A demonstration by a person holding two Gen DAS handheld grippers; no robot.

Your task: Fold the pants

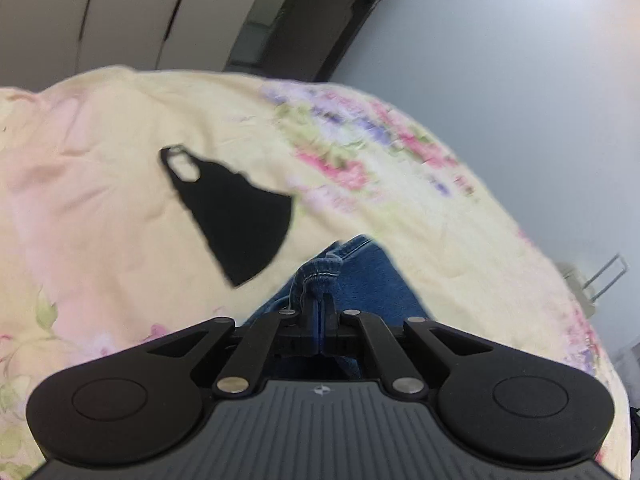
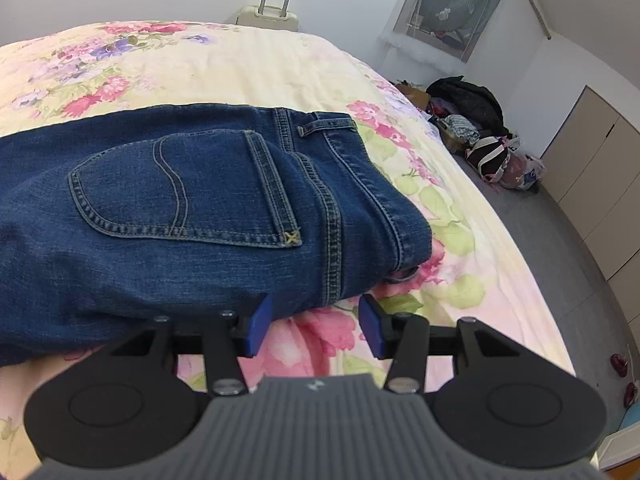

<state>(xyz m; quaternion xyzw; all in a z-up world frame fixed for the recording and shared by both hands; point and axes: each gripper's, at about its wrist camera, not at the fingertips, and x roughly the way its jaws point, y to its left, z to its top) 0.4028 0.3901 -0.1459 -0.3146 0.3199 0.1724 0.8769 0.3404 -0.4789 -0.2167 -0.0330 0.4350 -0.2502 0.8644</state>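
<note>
Blue denim pants (image 2: 192, 200) lie on the floral bedspread (image 2: 248, 68), back pocket up, waistband toward the right. My right gripper (image 2: 316, 326) is open, its blue pads (image 2: 258, 326) just in front of the near edge of the pants, touching nothing. In the left wrist view my left gripper (image 1: 319, 304) is shut on a bunched hem of the pants (image 1: 320, 274), held above the bedspread (image 1: 100, 208); more denim (image 1: 372, 284) hangs below it.
A black face mask (image 1: 236, 212) lies on the bed left of the held hem. A suitcase (image 2: 270, 14) stands behind the bed. Bags and clothes (image 2: 476, 128) sit on the floor at right, beside cabinets (image 2: 592, 184). The bed edge runs along the right.
</note>
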